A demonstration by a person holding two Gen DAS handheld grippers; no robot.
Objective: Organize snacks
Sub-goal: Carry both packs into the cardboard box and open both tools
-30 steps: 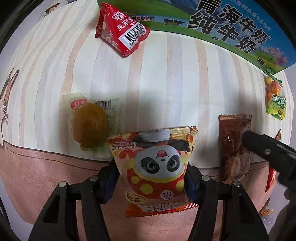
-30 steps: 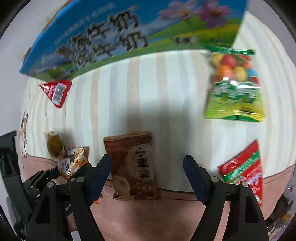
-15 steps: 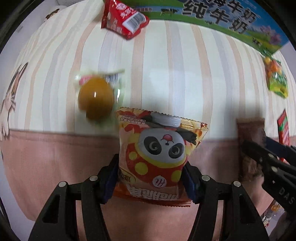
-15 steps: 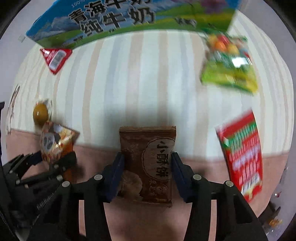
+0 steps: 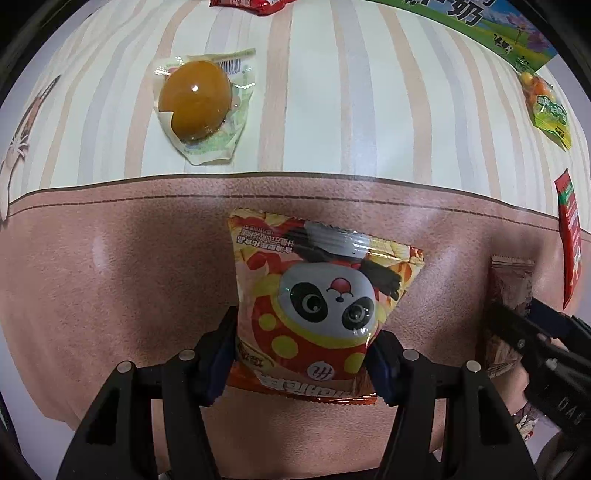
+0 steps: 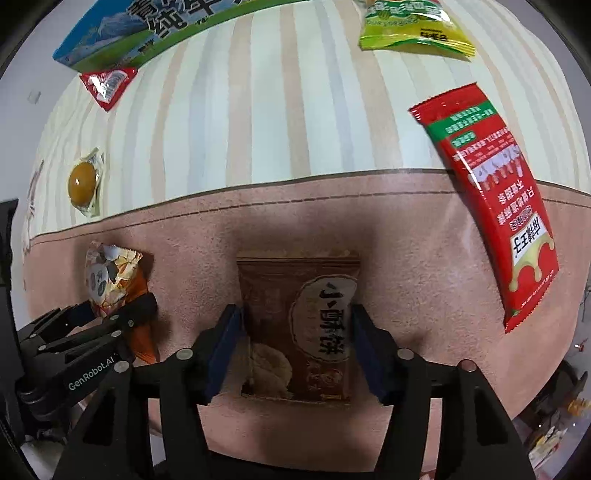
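A panda snack packet [image 5: 321, 306], orange and red, lies over the pink band of the tablecloth [image 5: 110, 277]. My left gripper [image 5: 304, 343] is shut on its lower half, pads pressed on both sides. To its right, a brown biscuit packet [image 6: 295, 295] sits between the pads of my right gripper [image 6: 295, 328]. Those jaws are opening, with the pads still against the packet's side edges. In the left wrist view the right gripper [image 5: 517, 325] and the brown packet [image 5: 511, 280] show at the right edge. The right wrist view has the left gripper [image 6: 110, 314] with the panda packet [image 6: 107, 273] at the left.
On the striped part lie a sealed braised egg [image 5: 201, 107], a long red sachet [image 6: 495, 206], a green candy bag [image 6: 413, 33] and a small red packet [image 6: 107, 83]. A blue-green milk carton box [image 6: 110, 40] stands along the far edge.
Both grippers moved back from the stripes to the pink band, each taking its packet along. The right gripper went from wide open to closed around the brown packet, then eased wider.
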